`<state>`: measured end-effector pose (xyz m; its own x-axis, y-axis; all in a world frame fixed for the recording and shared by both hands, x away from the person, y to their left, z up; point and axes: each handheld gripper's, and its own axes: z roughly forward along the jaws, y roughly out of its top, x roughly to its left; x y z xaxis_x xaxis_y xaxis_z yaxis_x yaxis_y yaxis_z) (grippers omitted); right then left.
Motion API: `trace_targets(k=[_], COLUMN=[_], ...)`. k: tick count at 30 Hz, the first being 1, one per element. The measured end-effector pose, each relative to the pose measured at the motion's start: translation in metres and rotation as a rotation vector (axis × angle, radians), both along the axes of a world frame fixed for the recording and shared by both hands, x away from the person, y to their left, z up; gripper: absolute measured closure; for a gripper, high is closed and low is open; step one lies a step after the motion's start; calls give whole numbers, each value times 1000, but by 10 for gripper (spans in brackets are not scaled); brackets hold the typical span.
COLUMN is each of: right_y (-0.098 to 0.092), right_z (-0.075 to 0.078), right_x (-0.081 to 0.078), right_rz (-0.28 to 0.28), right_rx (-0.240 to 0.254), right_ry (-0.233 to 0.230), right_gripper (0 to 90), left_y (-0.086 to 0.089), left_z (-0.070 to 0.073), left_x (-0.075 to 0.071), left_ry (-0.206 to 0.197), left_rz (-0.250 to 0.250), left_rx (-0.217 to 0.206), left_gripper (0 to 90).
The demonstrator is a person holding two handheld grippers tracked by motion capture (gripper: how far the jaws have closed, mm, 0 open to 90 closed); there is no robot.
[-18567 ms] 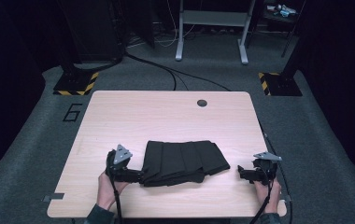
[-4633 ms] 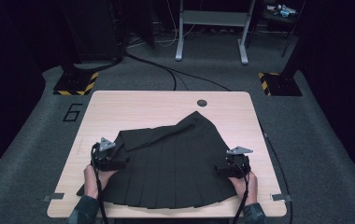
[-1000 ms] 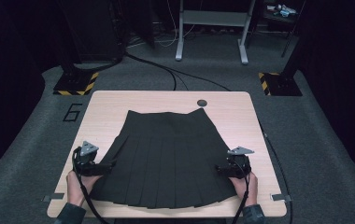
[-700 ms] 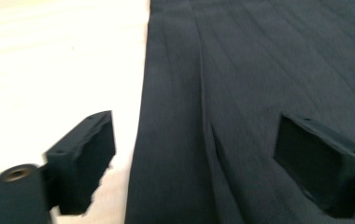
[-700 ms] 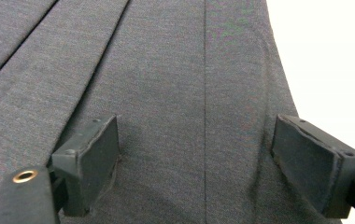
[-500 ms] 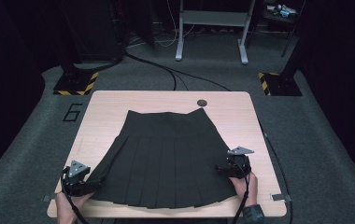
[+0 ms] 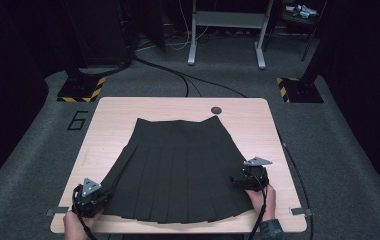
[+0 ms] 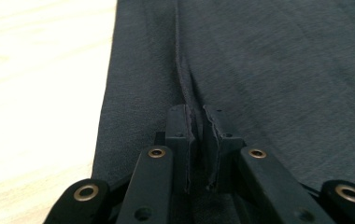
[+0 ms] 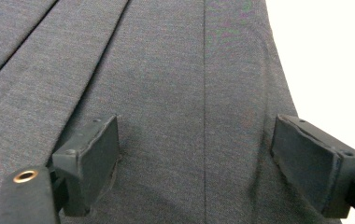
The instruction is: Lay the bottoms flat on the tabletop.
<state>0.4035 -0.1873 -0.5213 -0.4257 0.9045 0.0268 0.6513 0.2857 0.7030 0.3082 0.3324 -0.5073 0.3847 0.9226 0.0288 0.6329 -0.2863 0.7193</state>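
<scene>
My left gripper (image 8: pixel 199 140) has just been closing and pinches a fold of the black skirt (image 7: pixel 178 170) near the table's (image 7: pixel 108 125) near-left corner. My right gripper (image 9: pixel 196 163) rests spread wide on the skirt's right edge.

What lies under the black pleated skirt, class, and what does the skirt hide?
The skirt lies spread flat on the light wooden table, whose bare top shows around it. The table surface beneath the cloth is covered, so anything there cannot be seen.
</scene>
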Motion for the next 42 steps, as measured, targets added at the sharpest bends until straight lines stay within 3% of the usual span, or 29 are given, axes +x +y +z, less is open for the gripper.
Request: trace_targets(k=[4, 7, 10, 12, 14, 16, 17, 19, 23, 29, 32, 35, 37, 42], right_y=[0, -2, -1, 0, -2, -5, -9, -14, -15, -5, -1, 5, 1, 2], right_z=[0, 0, 1, 1, 4, 9, 12, 21, 35, 31, 20, 4, -1, -1], right_x=[0, 2, 2, 2, 3, -2, -5, -15, -31, -54, -59, -55, -53, -49], right_rz=[2, 18, 4, -6, -19, -42, -41, -40, -29, -12, -12, -20, -9, -18], right_rx=[-1, -14, -9, -14, -33, -24, -14, 4, -9, -19, -34, -96, -52, -47], right_ry=[1, -7, 5, 13, 26, 26, 9, -22, -30, -6, 24, 89, 65, 69], right_gripper=[150, 148, 139, 132, 95, 63, 61, 51, 1, 0, 0, 0, 0, 0], left_y=[-3, -7, -13, -13, -10, -7, -7, -6, -8, -13, -14, -16, -18, -18], left_z=[2, 5, 6, 8, 13, 19, 22, 27, 31, 7, -6, -15, -17, -18], left_x=[-2, -4, -5, -7, -8, -10, -11, -13, -13, -9, -8, -6, -7, -1], left_ry=[-6, 9, 56, 64, 66, 59, 45, 17, -21, 48, 70, 89, 66, 61], left_rz=[-15, -54, -117, -154, -176, -197, -187, -190, -132, -25, 3, 22, 36, 48], left_rx=[-11, -28, -26, -55, -106, -125, -130, -135, -113, -45, -54, -31, -24, -18], left_gripper=[802, 794, 743, 714, 635, 549, 465, 397, 237, 81, 70, 82, 79, 79])
